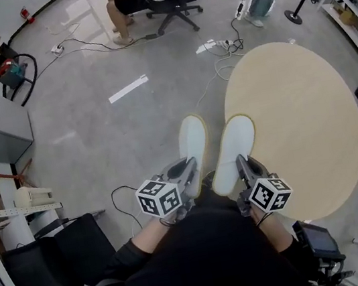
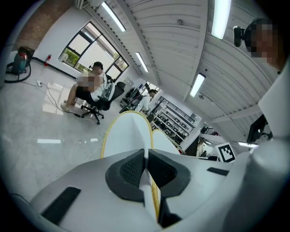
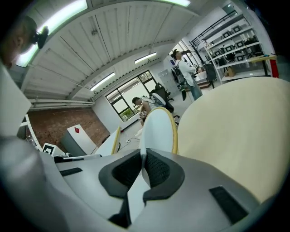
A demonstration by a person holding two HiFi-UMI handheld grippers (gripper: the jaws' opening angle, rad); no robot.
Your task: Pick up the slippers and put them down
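The round counter [image 1: 306, 131] fills the frame's right. The right slipper [image 1: 234, 148] overhangs its left edge, and the left slipper [image 1: 193, 140] hangs over the floor at centre. The left tongs [image 1: 189, 171] and right tongs [image 1: 242, 166] each clamp only a thin slipper edge. A swing could work one loose and drop it short.

Legible words, brand names, numbers: none found in any view. Coded signs: black-and-white square markers on the faces of the left cube [image 1: 159, 197], carried on the left gripper [image 1: 188, 171], and of the right cube [image 1: 270, 193], carried on the right gripper [image 1: 241, 164]; one more such marker face shows in the left gripper view, pattern only, no lettering. Other sign: a small red diamond mark [image 3: 77, 130] on a sloping white panel [image 3: 81, 142] before the brick wall [image 3: 50, 124], right gripper view.
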